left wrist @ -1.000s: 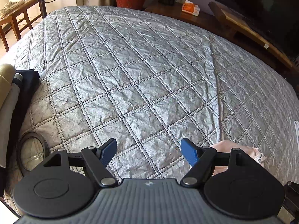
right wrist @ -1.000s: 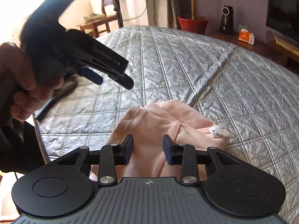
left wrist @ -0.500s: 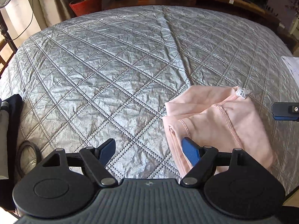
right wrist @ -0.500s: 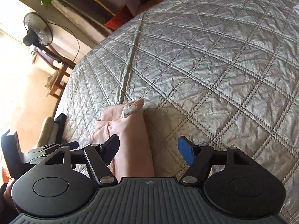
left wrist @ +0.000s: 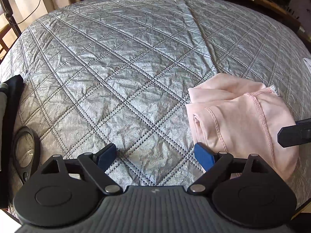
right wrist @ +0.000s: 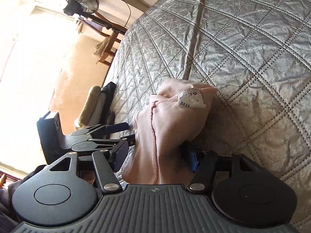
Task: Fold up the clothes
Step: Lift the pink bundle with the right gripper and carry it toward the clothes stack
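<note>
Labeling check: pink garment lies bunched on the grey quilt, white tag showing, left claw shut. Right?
Not quite: the left claw is open, over bare quilt, as the left wrist view shows. The pink garment does lie bunched on the quilt, white tag showing.

Daylight was strong and came from the left. In the right wrist view the wall and window area behind the standing fan (right wrist: 80, 0) were blown out to white-cream, detail lost. The quilted bedspread (left wrist: 124, 62) took a silvery sheen, its crinkles sharply lit; focus on it was crisp. The far room beyond the bed lay dim. The pink garment (right wrist: 171, 120) threw a soft shadow onto the quilt. Fisheye bowing was heavy: the bed's edges curved into a dome. No motion blur was noted.
</note>
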`<state>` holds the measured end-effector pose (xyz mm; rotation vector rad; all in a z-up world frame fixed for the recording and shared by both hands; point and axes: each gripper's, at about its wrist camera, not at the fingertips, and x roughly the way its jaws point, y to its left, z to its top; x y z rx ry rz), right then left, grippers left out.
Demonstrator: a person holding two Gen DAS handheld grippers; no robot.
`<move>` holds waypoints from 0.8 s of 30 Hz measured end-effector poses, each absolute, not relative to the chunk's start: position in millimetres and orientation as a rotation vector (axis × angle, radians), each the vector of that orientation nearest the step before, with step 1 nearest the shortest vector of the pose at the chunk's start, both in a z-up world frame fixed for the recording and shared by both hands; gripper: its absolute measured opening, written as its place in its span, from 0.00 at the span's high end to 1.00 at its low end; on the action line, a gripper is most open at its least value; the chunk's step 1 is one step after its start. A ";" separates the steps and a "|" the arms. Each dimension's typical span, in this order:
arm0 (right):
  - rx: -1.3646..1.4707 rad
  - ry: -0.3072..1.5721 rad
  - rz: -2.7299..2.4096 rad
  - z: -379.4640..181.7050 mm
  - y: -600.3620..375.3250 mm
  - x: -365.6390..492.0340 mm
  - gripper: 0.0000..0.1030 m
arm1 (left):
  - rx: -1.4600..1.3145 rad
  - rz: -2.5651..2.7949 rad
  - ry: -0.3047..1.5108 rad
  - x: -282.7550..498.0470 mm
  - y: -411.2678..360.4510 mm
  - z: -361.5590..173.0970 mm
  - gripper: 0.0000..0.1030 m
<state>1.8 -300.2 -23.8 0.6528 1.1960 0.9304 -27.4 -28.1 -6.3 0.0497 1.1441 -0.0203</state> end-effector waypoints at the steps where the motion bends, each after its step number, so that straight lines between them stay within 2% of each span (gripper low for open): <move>1: 0.695 1.177 0.967 -23.5 -302.8 1.4 0.34 | 0.051 -0.021 1.141 -28.1 -27.5 -6.8 0.15; 5: 0.416 1.219 0.823 -14.2 -291.2 0.1 0.38 | 0.052 -0.027 1.131 -30.2 -25.4 -8.5 0.10; 7: 0.319 1.184 0.806 -5.4 -281.8 -2.9 0.36 | 0.054 -0.029 1.127 -31.0 -24.8 -8.9 0.09; 9: 0.300 1.126 0.781 -0.7 -279.2 -1.9 0.29 | 0.056 -0.031 1.124 -31.8 -24.2 -9.2 0.09; 12: 0.391 1.144 0.779 -12.2 -277.4 5.4 0.21 | 0.054 -0.031 1.120 -33.1 -23.2 -9.9 0.06; 16: 0.372 1.195 0.954 -19.8 -250.9 -3.3 0.21 | 0.054 -0.033 1.113 -34.6 -22.9 -11.2 0.03; 20: 0.481 1.206 1.003 -26.1 -253.8 -6.5 0.35 | 0.051 -0.031 1.108 -30.4 -19.6 -13.8 0.02; 23: 0.549 1.197 1.006 -26.4 -259.1 -16.6 0.52 | 0.051 -0.029 1.105 -30.7 -19.4 -13.6 0.01; 24: 0.561 1.193 0.979 -25.9 -262.3 -19.1 0.73 | 0.048 -0.029 1.107 -30.1 -18.9 -13.5 0.01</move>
